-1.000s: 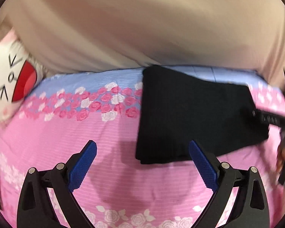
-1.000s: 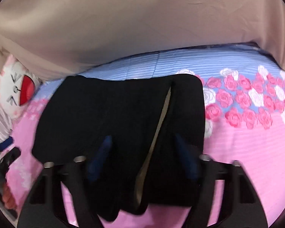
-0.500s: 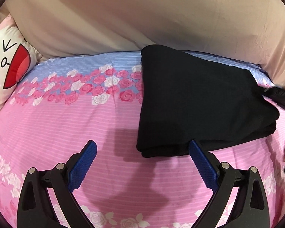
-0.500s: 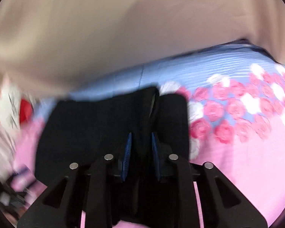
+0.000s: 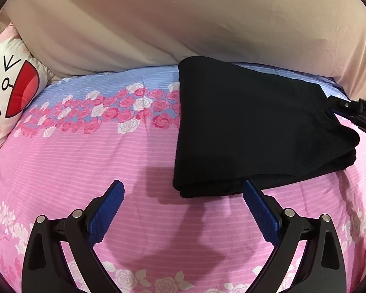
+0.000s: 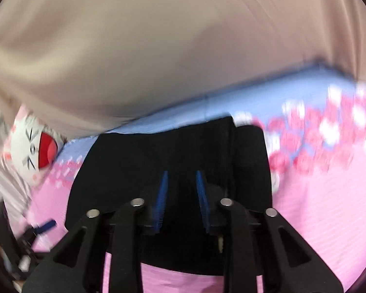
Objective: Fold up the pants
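Note:
Black pants (image 5: 251, 127) lie folded into a thick rectangle on the pink flowered bed sheet (image 5: 109, 161). My left gripper (image 5: 183, 190) is open and empty, just in front of the fold's near left corner. My right gripper (image 6: 181, 178) is nearly shut, its blue pads pinching a ridge of the black pants (image 6: 146, 161) at their right side. It also shows at the right edge of the left wrist view (image 5: 351, 112), touching the pants' far right corner. The right wrist view is blurred.
A beige curtain (image 5: 183, 19) hangs behind the bed. A white cartoon-face pillow (image 5: 9, 92) lies at the far left, also in the right wrist view (image 6: 34, 151). The sheet turns blue (image 5: 124, 80) near the curtain.
My right gripper has closed from wide open onto the pants and shifted. My left gripper has drawn a little nearer the pants' near edge, still open.

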Demonstrator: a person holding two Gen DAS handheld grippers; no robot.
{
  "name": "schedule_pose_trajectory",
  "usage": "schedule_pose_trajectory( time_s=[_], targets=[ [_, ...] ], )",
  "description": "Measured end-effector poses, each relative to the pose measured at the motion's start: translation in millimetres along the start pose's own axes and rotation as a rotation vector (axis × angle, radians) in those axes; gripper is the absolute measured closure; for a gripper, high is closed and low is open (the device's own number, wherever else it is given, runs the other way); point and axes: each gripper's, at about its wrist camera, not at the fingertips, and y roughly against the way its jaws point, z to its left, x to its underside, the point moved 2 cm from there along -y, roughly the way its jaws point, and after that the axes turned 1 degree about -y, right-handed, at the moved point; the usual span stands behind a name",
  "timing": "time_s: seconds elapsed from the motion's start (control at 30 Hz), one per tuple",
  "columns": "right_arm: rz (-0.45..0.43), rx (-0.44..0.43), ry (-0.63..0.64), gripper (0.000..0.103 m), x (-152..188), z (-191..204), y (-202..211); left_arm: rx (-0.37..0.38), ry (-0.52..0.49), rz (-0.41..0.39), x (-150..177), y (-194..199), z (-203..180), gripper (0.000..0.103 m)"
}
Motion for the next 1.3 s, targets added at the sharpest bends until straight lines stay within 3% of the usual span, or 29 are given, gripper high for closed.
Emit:
schedule_pose_trajectory(
  time_s=[0.03,0.17,0.23,0.27,0.47,0.67,0.9,1.17,1.3],
  targets=[
    [0.041,0.040,0.014,0.054,6,-5,-12,0.002,0.001,0.003,1,0,0,0.007],
    [-0.005,0.039,-0.016,0.053,12,0,24,-0.011,-0.008,-0.003,3,5,-4,0.007],
    [-0.075,0.004,-0.031,0.026,18,12,59,-0.020,-0.011,-0.020,4,16,-6,0.007],
    [-0.113,0.011,-0.029,0.005,23,17,77,-0.018,-0.010,-0.031,4,21,-7,0.007],
    [-0.198,0.034,-0.009,0.005,67,41,164,-0.021,-0.009,-0.098,16,66,-18,0.007],
    [-0.216,0.071,-0.029,0.005,108,53,196,-0.058,-0.045,-0.194,38,115,-36,0.006],
    [-0.208,0.074,-0.071,0.005,130,43,206,-0.039,-0.072,-0.167,54,123,-51,0.006],
    [-0.189,0.053,-0.104,0.005,139,42,206,0.007,-0.014,-0.099,59,120,-46,0.006],
    [-0.188,0.053,-0.099,0.005,143,46,206,-0.002,-0.005,-0.102,61,123,-45,0.006]
  ],
)
